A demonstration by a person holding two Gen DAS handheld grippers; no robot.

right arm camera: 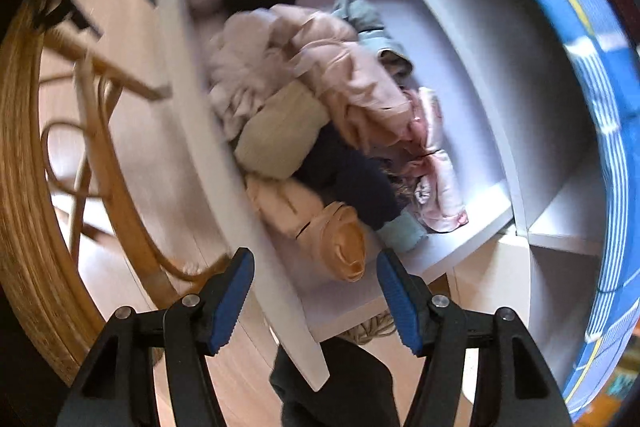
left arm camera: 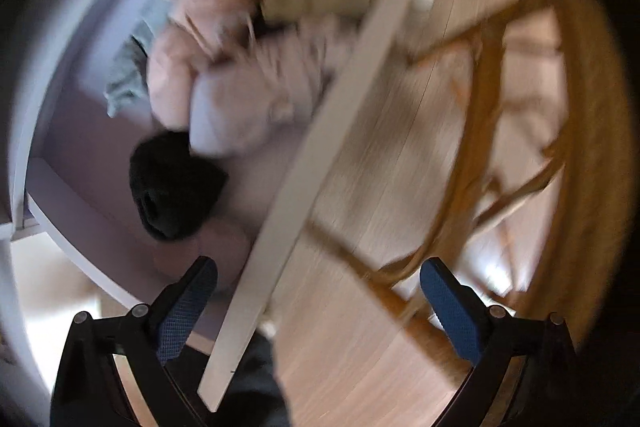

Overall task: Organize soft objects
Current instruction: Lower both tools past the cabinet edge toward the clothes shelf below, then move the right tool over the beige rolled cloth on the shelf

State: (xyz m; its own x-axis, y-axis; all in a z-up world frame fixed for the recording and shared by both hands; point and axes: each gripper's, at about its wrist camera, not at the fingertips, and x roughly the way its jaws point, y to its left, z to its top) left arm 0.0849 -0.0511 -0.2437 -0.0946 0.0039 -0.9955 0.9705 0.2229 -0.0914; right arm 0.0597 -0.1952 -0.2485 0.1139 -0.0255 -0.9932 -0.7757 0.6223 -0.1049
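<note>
Both grippers point down over a white drawer (right arm camera: 460, 235) heaped with soft clothes (right arm camera: 320, 87). The right gripper (right arm camera: 316, 291) stands open, nothing between its blue pads (right arm camera: 394, 295); just beyond its tips lies an orange rolled piece (right arm camera: 344, 243), and farther ahead a cream bundle (right arm camera: 280, 135), a dark navy item (right arm camera: 352, 179) and pink garments. The drawer's white front edge (right arm camera: 224, 163) runs between its fingers, with the rattan chair (right arm camera: 24, 187) off to its left. The left gripper (left arm camera: 318, 301) is open too and holds nothing. Ahead of its left finger sits a black rolled item (left arm camera: 172, 187), the blurred pink pile (left arm camera: 224, 67) beyond, wooden floor (left arm camera: 360, 347) below.
</note>
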